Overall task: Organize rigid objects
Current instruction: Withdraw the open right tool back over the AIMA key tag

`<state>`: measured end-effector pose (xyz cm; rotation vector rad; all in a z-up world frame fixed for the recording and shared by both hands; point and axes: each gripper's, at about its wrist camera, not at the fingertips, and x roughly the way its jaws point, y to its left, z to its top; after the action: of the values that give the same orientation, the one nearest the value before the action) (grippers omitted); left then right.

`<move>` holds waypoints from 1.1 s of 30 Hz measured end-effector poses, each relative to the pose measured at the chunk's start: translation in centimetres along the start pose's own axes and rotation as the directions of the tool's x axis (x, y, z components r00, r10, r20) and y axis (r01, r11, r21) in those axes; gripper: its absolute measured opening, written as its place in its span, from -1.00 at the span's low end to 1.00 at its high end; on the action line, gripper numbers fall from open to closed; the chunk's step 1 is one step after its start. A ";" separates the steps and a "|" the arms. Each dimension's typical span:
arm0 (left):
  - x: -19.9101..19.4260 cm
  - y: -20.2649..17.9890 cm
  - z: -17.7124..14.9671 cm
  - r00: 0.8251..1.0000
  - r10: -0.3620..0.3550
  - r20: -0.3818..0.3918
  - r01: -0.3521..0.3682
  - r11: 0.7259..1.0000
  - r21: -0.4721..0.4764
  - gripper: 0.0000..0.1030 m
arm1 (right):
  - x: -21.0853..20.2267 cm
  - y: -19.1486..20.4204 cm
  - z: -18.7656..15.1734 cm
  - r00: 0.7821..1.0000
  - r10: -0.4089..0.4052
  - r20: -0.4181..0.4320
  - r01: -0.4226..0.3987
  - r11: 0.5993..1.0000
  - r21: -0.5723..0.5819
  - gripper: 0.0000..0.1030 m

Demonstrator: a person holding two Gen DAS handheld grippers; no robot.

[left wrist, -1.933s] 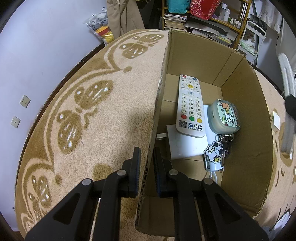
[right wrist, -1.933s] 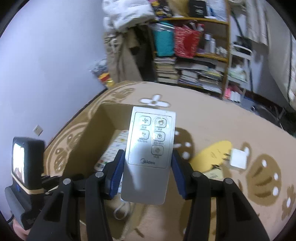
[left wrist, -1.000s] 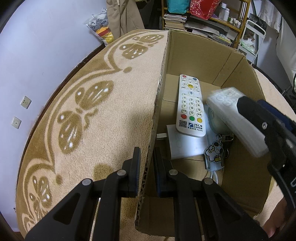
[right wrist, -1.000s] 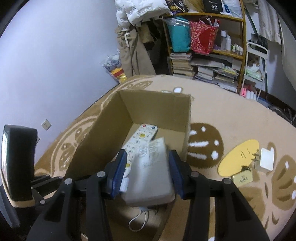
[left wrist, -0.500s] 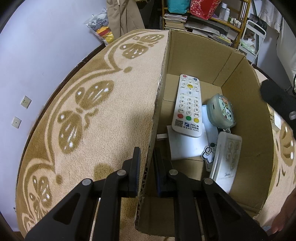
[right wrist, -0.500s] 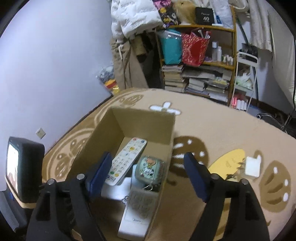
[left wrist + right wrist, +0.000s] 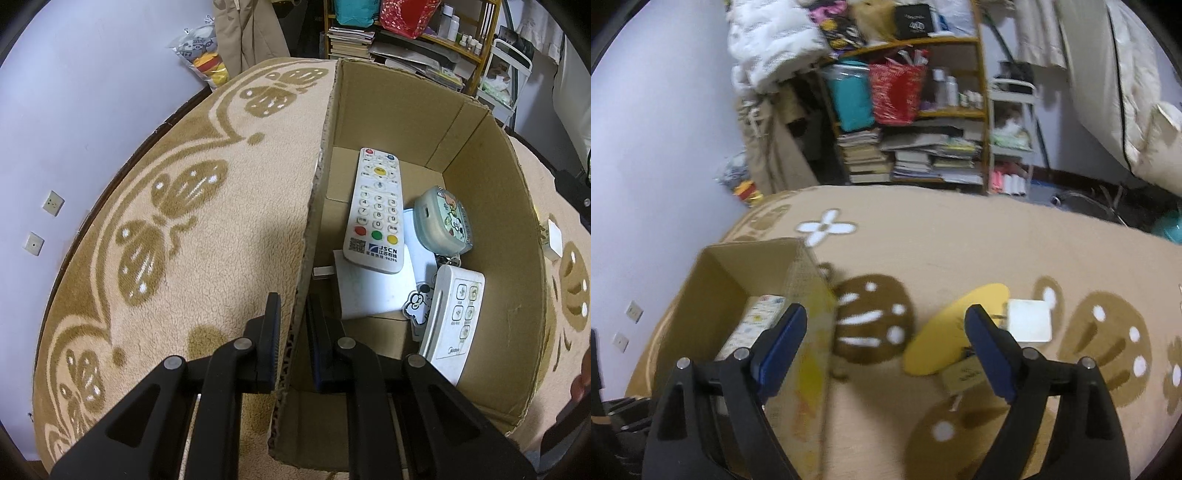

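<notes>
My left gripper (image 7: 293,314) is shut on the near left wall of an open cardboard box (image 7: 495,206). Inside lie a long white JSCN remote (image 7: 376,210), a small white Midea remote (image 7: 452,321), a pale green cartoon case (image 7: 443,219) with a keychain charm (image 7: 415,304), and white flat pieces (image 7: 369,288). My right gripper (image 7: 884,341) is open and empty above the rug to the right of the box (image 7: 713,295). On the rug in front of it lie a white charger plug (image 7: 1028,321), a yellow oval card (image 7: 955,328) and a small tan tag (image 7: 962,374).
The box stands on a beige rug (image 7: 184,206) with brown patterns. A cluttered bookshelf (image 7: 912,129) and hanging coats stand at the far wall. The purple wall (image 7: 55,110) with sockets runs along the left.
My right gripper carried the Midea remote over the box, let it go inside, opened wide and swung right toward the plug and yellow card. My left gripper has stayed clamped on the box wall.
</notes>
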<state>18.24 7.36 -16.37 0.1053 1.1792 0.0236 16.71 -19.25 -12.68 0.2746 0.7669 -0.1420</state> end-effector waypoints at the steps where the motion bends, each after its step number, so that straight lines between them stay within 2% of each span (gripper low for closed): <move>1: 0.0 0.0 0.0 1.000 0.000 0.000 0.000 1.000 -0.001 -0.74 | 0.3 -0.4 0.0 1.000 -0.011 -0.005 0.011 1.000 0.007 0.79; 14: 0.2 -0.1 0.2 1.000 0.017 0.001 -0.017 1.000 0.010 -0.74 | 4.8 -4.1 -1.7 0.990 -0.090 -0.113 0.094 0.995 0.038 0.79; 22: 0.1 0.0 0.2 1.000 0.016 0.001 -0.016 1.000 0.009 -0.74 | 6.7 -5.5 -2.8 0.981 -0.082 -0.178 0.095 0.993 0.068 0.79; 29: 0.1 0.0 0.3 1.000 0.013 0.000 -0.013 1.000 0.007 -0.74 | 8.2 -7.2 -3.6 0.973 -0.041 -0.228 0.075 0.987 0.144 0.77; 33: 0.1 0.0 0.3 1.000 0.011 0.000 -0.011 1.000 0.006 -0.74 | 8.2 -7.3 -3.7 0.972 -0.053 -0.228 0.089 0.984 0.153 0.60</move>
<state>18.59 7.37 -16.38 0.1170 1.1787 0.0303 18.46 -25.38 -22.43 0.4235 0.9911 -0.2455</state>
